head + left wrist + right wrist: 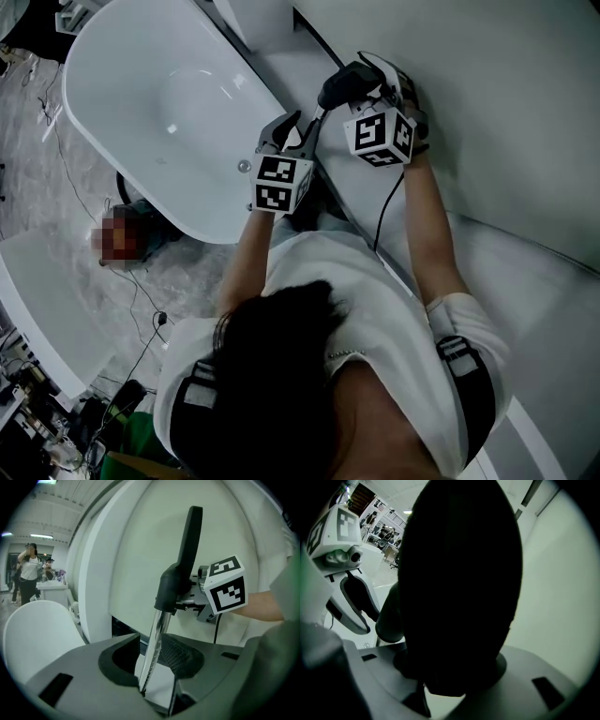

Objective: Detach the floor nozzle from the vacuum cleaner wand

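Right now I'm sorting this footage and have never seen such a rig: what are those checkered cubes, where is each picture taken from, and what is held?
No robot: a person holds two handheld tongs; the cubes are parts of them. The head view looks down from the person's head, with a white bathtub alongside. The other two cameras ride on the tongs. The left tongs stand open around a shiny metal tube; the right tongs grip its black end piece.
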The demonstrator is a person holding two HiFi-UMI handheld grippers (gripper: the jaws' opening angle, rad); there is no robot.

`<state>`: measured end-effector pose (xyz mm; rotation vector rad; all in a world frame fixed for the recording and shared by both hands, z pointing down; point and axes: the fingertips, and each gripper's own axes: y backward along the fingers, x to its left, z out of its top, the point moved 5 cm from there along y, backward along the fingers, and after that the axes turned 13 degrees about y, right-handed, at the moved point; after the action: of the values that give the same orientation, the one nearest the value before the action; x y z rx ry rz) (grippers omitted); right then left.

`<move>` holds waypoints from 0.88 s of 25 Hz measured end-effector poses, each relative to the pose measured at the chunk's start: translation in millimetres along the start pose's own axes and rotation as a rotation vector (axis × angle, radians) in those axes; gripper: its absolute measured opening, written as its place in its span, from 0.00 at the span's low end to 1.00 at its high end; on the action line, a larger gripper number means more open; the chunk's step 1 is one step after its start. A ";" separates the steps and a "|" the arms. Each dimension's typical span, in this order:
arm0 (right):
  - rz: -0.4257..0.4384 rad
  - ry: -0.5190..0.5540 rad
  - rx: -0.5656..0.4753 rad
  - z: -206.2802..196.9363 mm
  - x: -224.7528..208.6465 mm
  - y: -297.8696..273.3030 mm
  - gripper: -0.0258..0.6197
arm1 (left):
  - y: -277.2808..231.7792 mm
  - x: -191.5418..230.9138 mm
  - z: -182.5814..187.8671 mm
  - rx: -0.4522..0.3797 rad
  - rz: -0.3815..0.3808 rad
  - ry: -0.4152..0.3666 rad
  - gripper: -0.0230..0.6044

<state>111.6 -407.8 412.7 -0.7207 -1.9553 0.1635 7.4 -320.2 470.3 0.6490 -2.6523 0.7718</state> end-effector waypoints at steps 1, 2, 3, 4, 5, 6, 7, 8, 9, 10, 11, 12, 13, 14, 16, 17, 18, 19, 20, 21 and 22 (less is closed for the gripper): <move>0.003 0.000 0.003 0.6 -0.4 -0.1 0.37 | -3.1 -1.0 -0.5 0.006 -0.015 -0.015 0.25; 0.005 0.000 0.006 1.1 -0.5 0.1 0.37 | -6.4 -1.9 -1.5 0.011 -0.027 -0.032 0.27; 0.006 0.000 0.009 1.3 -0.1 0.6 0.37 | -10.1 -2.6 -2.7 0.015 -0.036 -0.050 0.28; 0.006 0.000 0.011 1.2 0.6 1.2 0.37 | -14.1 -3.2 -4.0 0.017 -0.042 -0.066 0.29; 0.006 -0.001 0.013 0.9 1.1 1.6 0.37 | -18.7 -3.6 -5.4 0.019 -0.047 -0.078 0.30; 0.006 -0.003 0.015 0.6 1.5 1.8 0.37 | -23.7 -4.0 -6.8 0.022 -0.051 -0.088 0.31; 0.005 -0.004 0.017 0.5 1.7 1.6 0.37 | -29.1 -4.4 -8.1 0.028 -0.053 -0.097 0.32; 0.005 -0.005 0.019 0.5 1.9 1.5 0.37 | -34.7 -4.9 -9.4 0.034 -0.053 -0.106 0.33; 0.005 -0.006 0.022 0.5 2.2 1.6 0.37 | -39.9 -5.6 -10.3 0.037 -0.052 -0.116 0.33; 0.006 -0.007 0.024 0.5 2.6 1.9 0.37 | -44.7 -6.4 -10.9 0.035 -0.050 -0.126 0.33; 0.007 -0.008 0.026 0.8 2.6 2.3 0.37 | -49.2 -6.9 -11.4 0.031 -0.048 -0.136 0.33; 0.007 -0.009 0.027 1.2 2.3 2.9 0.37 | -53.3 -7.2 -11.9 0.027 -0.046 -0.144 0.33; 0.007 -0.010 0.028 1.5 2.0 3.3 0.37 | -56.7 -7.6 -12.5 0.024 -0.046 -0.148 0.33; 0.007 -0.011 0.029 1.4 2.0 3.6 0.37 | -59.3 -8.3 -13.4 0.020 -0.046 -0.149 0.33; 0.004 -0.016 0.031 -0.5 2.5 3.8 0.37 | -62.4 -10.0 -15.4 0.008 -0.048 -0.150 0.29; 0.003 -0.020 0.033 -1.5 2.4 3.9 0.37 | -63.3 -10.8 -16.3 0.002 -0.051 -0.150 0.29; 0.002 -0.023 0.035 -2.1 1.9 4.0 0.37 | -63.7 -11.1 -16.4 -0.003 -0.055 -0.147 0.28; 0.000 -0.027 0.036 -2.0 1.3 4.0 0.37 | -63.3 -10.9 -15.6 -0.007 -0.059 -0.143 0.28; -0.004 -0.033 0.036 -1.5 0.7 3.8 0.37 | -62.6 -10.4 -14.2 -0.010 -0.063 -0.136 0.28; -0.012 -0.039 0.036 -0.9 0.0 3.7 0.36 | -62.0 -9.8 -13.0 -0.014 -0.066 -0.130 0.28; -0.022 -0.045 0.035 -0.7 -0.6 3.8 0.36 | -62.0 -9.3 -12.4 -0.017 -0.069 -0.126 0.28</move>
<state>113.9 -405.2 411.0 -0.6776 -1.9980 0.2016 48.2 -356.8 503.1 0.8050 -2.7290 0.7104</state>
